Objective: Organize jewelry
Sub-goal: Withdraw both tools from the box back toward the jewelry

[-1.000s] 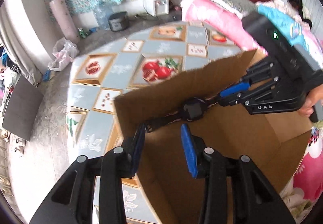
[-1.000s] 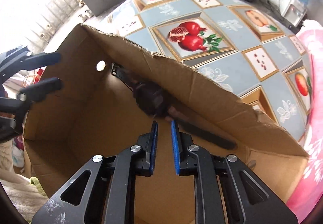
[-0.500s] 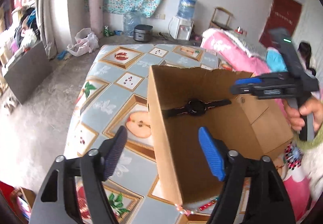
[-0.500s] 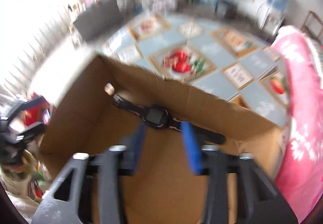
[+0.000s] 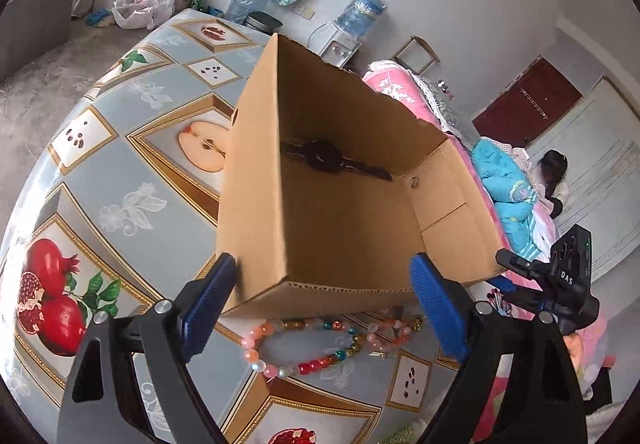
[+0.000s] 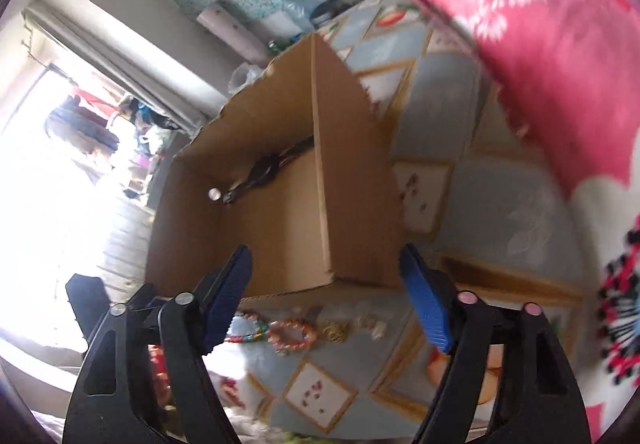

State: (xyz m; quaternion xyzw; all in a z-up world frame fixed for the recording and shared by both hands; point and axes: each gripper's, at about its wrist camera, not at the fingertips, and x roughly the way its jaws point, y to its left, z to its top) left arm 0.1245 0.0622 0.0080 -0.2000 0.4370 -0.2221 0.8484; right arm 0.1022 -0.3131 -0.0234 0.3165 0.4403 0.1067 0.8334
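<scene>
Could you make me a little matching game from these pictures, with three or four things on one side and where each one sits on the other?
Things:
1. black watch
2. bead necklace
3. cardboard box
4. water dispenser

Places:
A. on the tablecloth just outside the box's near wall
B. by the far wall of the room
C. inside the box, along its far wall
D. standing on the fruit-patterned tablecloth

Pairs: 1-C, 2-A, 3-D, 4-B
</scene>
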